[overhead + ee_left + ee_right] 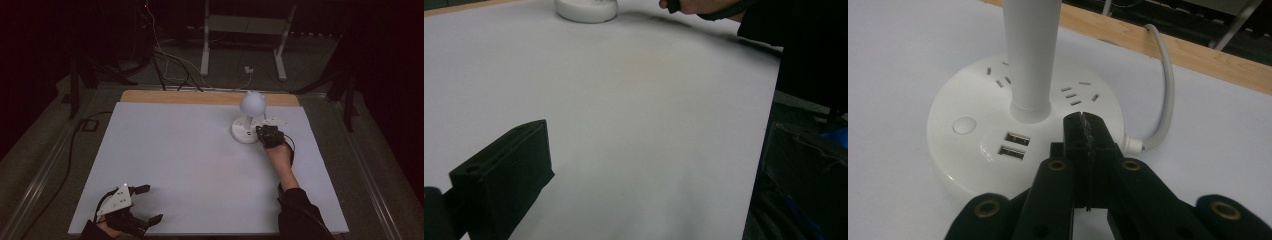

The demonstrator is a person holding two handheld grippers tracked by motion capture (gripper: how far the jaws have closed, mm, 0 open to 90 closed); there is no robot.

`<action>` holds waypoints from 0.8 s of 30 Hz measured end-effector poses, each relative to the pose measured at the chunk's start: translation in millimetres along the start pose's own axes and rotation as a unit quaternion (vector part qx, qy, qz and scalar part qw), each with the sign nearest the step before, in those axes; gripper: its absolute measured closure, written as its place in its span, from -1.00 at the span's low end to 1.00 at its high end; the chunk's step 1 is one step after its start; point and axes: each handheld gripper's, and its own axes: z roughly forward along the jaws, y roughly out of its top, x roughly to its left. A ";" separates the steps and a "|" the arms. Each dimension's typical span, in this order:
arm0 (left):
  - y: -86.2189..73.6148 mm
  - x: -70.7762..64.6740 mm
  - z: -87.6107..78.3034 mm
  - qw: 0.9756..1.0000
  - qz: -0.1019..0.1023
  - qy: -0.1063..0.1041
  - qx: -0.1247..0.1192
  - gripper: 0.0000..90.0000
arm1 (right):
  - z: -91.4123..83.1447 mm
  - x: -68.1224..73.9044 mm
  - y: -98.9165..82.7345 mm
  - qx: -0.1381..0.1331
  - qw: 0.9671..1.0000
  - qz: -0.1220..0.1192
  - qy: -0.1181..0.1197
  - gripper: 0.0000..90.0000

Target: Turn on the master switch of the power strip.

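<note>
Right gripper: as its two black jaws are pressed flat together with nothing between them, the right gripper (1082,131) works as one blunt tip, lying over the near edge of the white round plastic lamp base (973,150), which suits a poke at a control better than a grasp.
Lamp base: it sits towards the far right of the white table sheet (175,160); its top carries a round push button (964,125), two USB ports (1015,145) and socket slots around the white upright stem (1030,60).
Lamp head: white rounded shade (252,101) atop the stem, apparently unlit.
Cord: white cable (1164,90) leaves the base on the far side, so the near side is free to reach.
Right arm: stretched well forward, dark sleeve (300,210) low over the sheet.
Left gripper: left gripper (147,204) rests at the near left corner, jaws spread apart and empty, well apart from the lamp.
</note>
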 end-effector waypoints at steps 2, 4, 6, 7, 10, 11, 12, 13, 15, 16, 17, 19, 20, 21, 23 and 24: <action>0.0 0.2 0.2 1.000 -0.001 0.000 0.000 -1.00 | 0.1 -0.3 -0.1 0.000 1.000 0.001 0.000 1.00; 0.0 0.2 0.4 1.000 0.000 0.000 0.001 -1.00 | -0.2 0.7 -0.4 0.000 1.000 -0.004 0.001 1.00; 0.1 -0.2 0.7 1.000 0.000 0.000 0.001 -1.00 | 0.2 1.2 -1.0 -0.001 1.000 -0.009 -0.001 1.00; 0.1 -0.4 0.6 1.000 0.001 0.001 0.001 -1.00 | 0.6 0.9 -1.3 -0.002 1.000 -0.009 -0.002 1.00; 0.2 -0.6 0.3 1.000 0.001 0.000 0.001 -1.00 | 1.6 1.3 -0.2 0.004 1.000 -0.016 -0.003 1.00; 0.1 -0.4 0.7 1.000 0.001 0.000 0.001 -1.00 | 1.7 1.9 0.6 0.007 1.000 -0.021 -0.004 1.00; 0.1 -0.4 0.7 1.000 0.001 0.000 0.001 -1.00 | 1.8 2.8 1.0 0.010 1.000 -0.028 -0.006 1.00; 0.0 -0.4 0.8 1.000 0.001 0.000 0.001 -1.00 | 1.8 2.8 1.0 0.010 1.000 -0.028 -0.006 1.00; -0.1 -0.3 0.8 1.000 0.001 -0.001 0.001 -1.00 | 2.9 2.8 3.1 0.019 0.999 -0.027 -0.007 1.00; -0.2 0.0 1.1 1.000 0.000 -0.001 0.002 -1.00 | 3.7 4.4 5.0 0.028 0.999 -0.033 -0.014 1.00; -0.2 0.0 1.1 1.000 0.000 -0.001 0.002 -1.00 | 3.7 4.4 5.0 0.028 0.999 -0.033 -0.014 1.00; -0.3 -0.4 1.1 1.000 0.000 -0.002 0.002 -1.00 | 4.4 5.2 6.9 0.037 0.998 -0.041 -0.017 1.00; -0.2 -0.7 1.0 1.000 0.001 -0.002 0.003 -1.00 | 4.7 6.4 6.1 0.038 0.998 -0.044 -0.020 1.00; -0.2 -0.8 1.1 1.000 0.000 -0.003 0.002 -1.00 | 4.5 6.0 4.9 0.034 0.999 -0.038 -0.020 1.00; -0.2 -0.7 1.3 1.000 0.000 -0.003 0.002 -1.00 | 4.1 4.1 1.5 0.021 1.000 -0.015 -0.016 1.00; -0.2 -0.7 1.5 1.000 0.000 -0.004 0.001 -1.00 | 3.9 5.3 0.8 0.018 0.999 -0.019 -0.020 1.00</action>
